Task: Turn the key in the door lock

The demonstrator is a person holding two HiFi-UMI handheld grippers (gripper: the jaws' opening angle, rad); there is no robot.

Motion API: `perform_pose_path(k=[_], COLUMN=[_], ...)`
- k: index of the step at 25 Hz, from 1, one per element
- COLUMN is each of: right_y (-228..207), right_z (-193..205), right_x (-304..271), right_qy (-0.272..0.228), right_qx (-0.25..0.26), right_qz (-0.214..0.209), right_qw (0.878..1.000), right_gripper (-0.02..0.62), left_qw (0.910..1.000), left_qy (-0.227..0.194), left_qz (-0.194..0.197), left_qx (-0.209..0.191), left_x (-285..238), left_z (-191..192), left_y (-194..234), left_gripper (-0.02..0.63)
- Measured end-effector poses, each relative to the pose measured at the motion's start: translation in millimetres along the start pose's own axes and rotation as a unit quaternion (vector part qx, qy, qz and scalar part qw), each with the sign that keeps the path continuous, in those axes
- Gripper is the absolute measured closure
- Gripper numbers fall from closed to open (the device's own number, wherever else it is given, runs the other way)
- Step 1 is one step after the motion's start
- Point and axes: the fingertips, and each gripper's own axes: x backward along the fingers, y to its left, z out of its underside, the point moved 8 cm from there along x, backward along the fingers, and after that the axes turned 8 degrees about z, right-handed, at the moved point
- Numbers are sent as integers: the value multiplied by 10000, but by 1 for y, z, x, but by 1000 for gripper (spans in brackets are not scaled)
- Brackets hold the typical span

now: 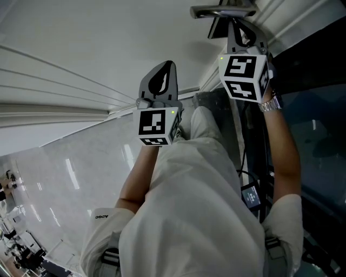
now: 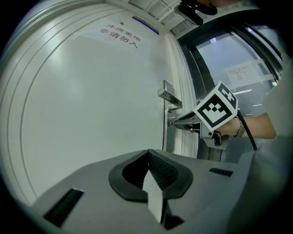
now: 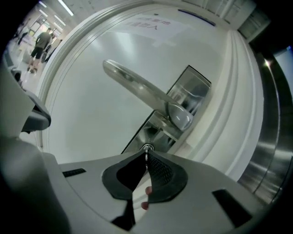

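Head view is showing the right forearm point(image 1: 282, 146) reaching out toward the white door point(image 1: 81, 32), with the right gripper point(image 1: 233, 27) pointing in just under the lever handle point(image 1: 221, 10). Right gripper view is showing its jaws pressing together on the key point(image 3: 146, 153), a thin silver piece (only its edge is showing) sitting in the keyhole of the steel lock plate point(image 3: 158, 132), directly below the lever. The left gripper point(image 1: 162, 73) is hovering level beside it, well apart from the lock, its jaws pressing together on nothing.
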Motion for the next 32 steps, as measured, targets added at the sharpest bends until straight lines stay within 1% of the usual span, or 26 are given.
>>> perform_pose_path(k=[2, 4, 7, 9, 10, 11, 12, 14, 17, 18, 21, 27, 31, 32], right_y=[0, -2, -7, -10, -12, -15, -18, -23, -28, -29, -29, -27, -22, -20], right_z=[0, 2, 3, 5, 7, 9, 11, 15, 20, 22, 27, 36, 42, 44], right_x=[-1, -2, -3, -3, -3, -4, -5, -7, -8, -8, -10, -11, -13, -13], right_qy=[31, 64, 164, 218, 252, 292, 337, 447, 553, 574, 621, 732, 728, 740], right_qx=[-429, -896, -1647, -2087, -2381, -2748, -3169, -3995, -4957, -5246, -6075, -7200, -7745, -7889], right_qz=[1, -87, -286, -417, -517, -647, -797, -1076, -1349, -1418, -1592, -1723, -1861, -1896], right_qw=[9991, 9959, 9858, 9769, 9695, 9589, 9445, 9093, 8562, 8375, 7757, 6682, 6002, 5798], right_gripper=[584, 584, 584, 584, 584, 584, 584, 584, 584, 584, 584, 584, 584, 584], left_qw=[10000, 10000, 10000, 10000, 10000, 10000, 10000, 9999, 9999, 9999, 9999, 9999, 9998, 9998], left_qy=[18, 28, 23, 22, 24, 26, 28, 33, 29, 31, 41, 42, 25, 24], left_qz=[-8, -14, -48, -64, -68, -72, -76, -90, -109, -108, -105, -137, -159, -159], left_qx=[9, 11, 30, 37, 36, 36, 37, 41, 40, 34, 20, 70, 97, 98], left_x=[0, 0, 1, 1, 1, 2, 2, 2, 2, 2, 2, 3, 5, 5], left_z=[1, 2, 2, 2, 2, 2, 2, 1, 0, -1, -1, 0, 2, 3], left_y=[0, 1, 2, 2, 2, 3, 3, 4, 4, 4, 4, 6, 9, 9], left_gripper=[598, 598, 598, 598, 598, 598, 598, 598, 598, 598, 598, 598, 598, 598])
